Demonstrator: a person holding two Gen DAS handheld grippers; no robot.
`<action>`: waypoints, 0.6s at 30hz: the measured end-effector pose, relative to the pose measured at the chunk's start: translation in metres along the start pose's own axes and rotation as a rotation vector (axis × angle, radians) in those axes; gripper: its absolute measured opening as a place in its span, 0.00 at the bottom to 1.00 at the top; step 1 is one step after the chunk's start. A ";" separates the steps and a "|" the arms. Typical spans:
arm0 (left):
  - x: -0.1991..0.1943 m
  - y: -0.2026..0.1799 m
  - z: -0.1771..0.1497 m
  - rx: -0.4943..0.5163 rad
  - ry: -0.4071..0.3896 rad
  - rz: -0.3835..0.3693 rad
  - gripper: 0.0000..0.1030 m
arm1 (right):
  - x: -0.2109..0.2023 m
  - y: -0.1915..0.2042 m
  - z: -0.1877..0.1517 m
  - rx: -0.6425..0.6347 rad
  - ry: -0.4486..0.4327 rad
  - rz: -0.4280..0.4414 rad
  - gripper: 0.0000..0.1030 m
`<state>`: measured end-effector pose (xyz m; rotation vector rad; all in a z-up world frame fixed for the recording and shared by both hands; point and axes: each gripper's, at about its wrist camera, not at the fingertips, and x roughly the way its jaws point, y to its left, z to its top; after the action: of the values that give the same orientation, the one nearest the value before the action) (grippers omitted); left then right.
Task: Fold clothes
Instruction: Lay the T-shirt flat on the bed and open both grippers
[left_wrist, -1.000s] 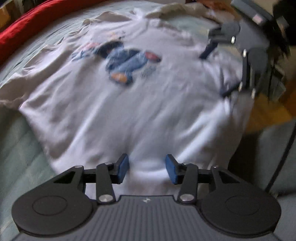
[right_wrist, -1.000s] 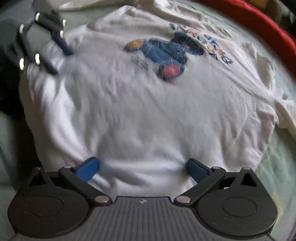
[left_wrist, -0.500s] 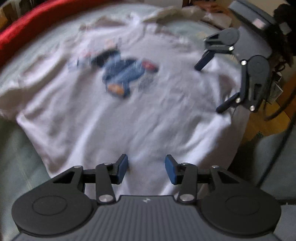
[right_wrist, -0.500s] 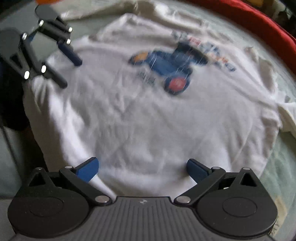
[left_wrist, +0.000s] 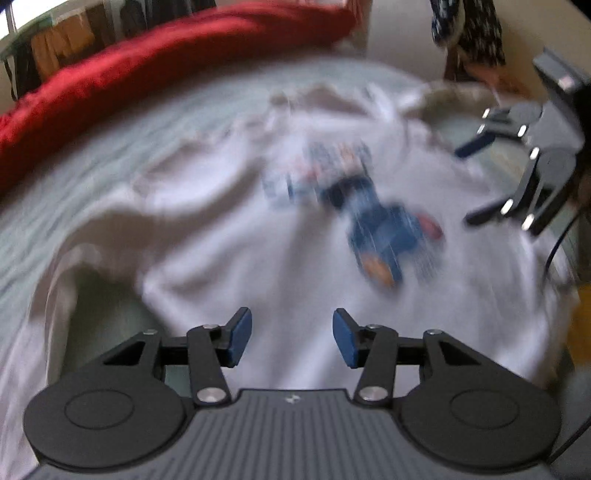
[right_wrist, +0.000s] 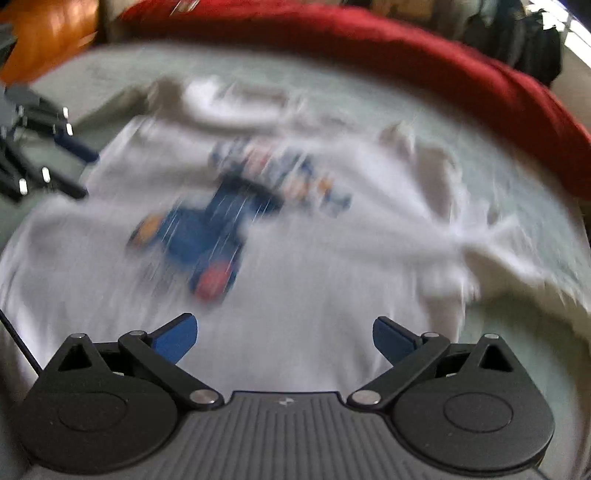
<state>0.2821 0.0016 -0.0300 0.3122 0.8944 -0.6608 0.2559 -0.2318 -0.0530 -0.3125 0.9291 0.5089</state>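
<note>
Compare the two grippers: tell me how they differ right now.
The right gripper is spread wide; the left gripper has a narrower gap. The right one's pads splay outward; the left one's pads face each other. Both are open, hold nothing, and point at the white T-shirt.

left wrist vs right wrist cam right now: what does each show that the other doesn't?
Left wrist only: the right gripper at the right edge, jaws apart over the shirt's side; dark patterned fabric hanging top right; clothes on a rack top left.

Right wrist only: the left gripper at the left edge, and something orange top left.

Both: the white shirt with a blue print, spread on the pale green bed, and the red blanket behind. Both views are motion-blurred; each view's own jaws are open and empty.
</note>
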 end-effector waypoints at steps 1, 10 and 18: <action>0.010 0.002 0.007 -0.013 -0.016 -0.004 0.47 | 0.006 -0.006 0.005 0.008 -0.014 -0.002 1.00; 0.032 0.026 -0.013 -0.206 0.053 0.052 0.54 | 0.027 -0.039 -0.025 0.167 0.018 0.001 1.00; 0.030 0.029 0.028 -0.223 -0.054 0.067 0.54 | 0.022 -0.036 -0.039 0.243 -0.015 -0.070 1.00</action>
<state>0.3315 -0.0022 -0.0380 0.1235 0.8926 -0.4999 0.2593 -0.2740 -0.0919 -0.1202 0.9514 0.3293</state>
